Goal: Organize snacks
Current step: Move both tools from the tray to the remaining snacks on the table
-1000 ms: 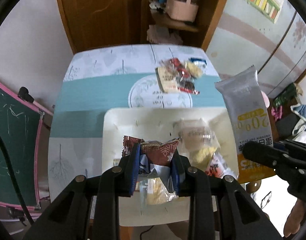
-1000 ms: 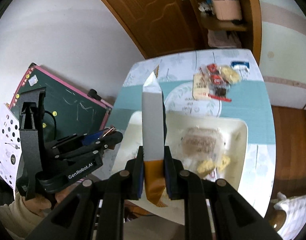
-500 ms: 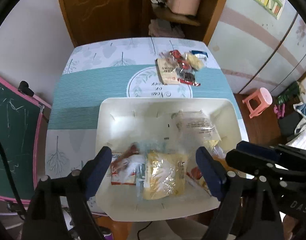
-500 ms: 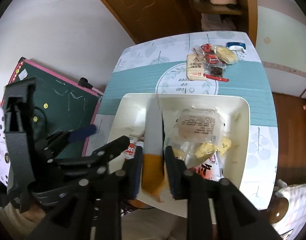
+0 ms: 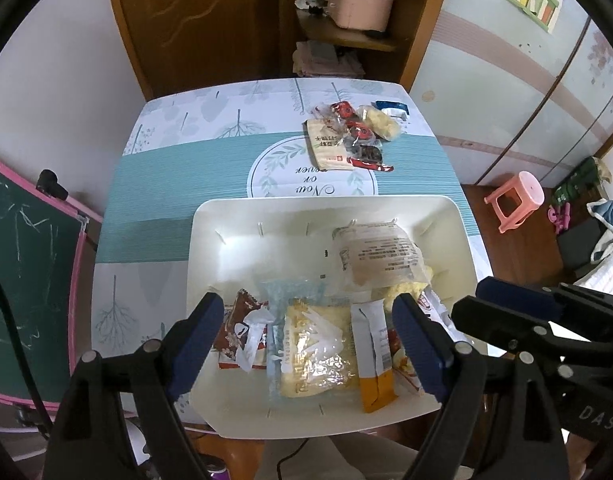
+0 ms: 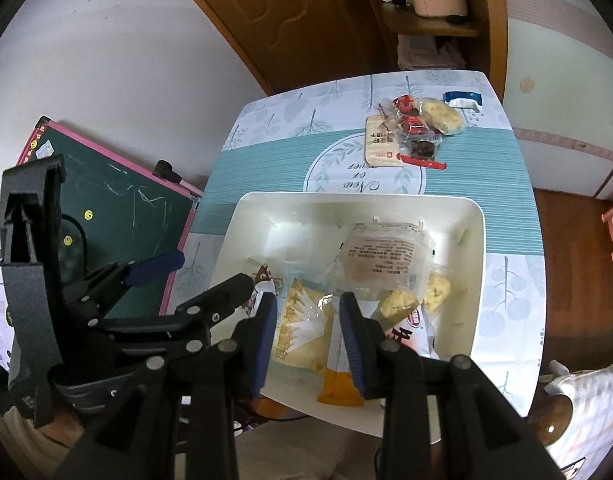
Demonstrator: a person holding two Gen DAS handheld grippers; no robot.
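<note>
A white tray sits on the near half of the table and holds several snack packets. Among them are a brown-red packet, a yellow packet, a clear labelled bag and a white-and-orange stick packet. My left gripper hangs open above the tray's near left, holding nothing. My right gripper is over the near rim with its jaws opening. The stick packet lies loose in the tray under them, pads off it.
A small pile of snacks lies at the far right of the table. A pink-framed chalkboard leans at the left. A pink stool stands on the floor at the right. Behind the table are a wooden door and a shelf.
My left gripper opened and let the brown-red packet fall into the tray. My right gripper brought the stick packet down into the tray and its jaws parted from it.
</note>
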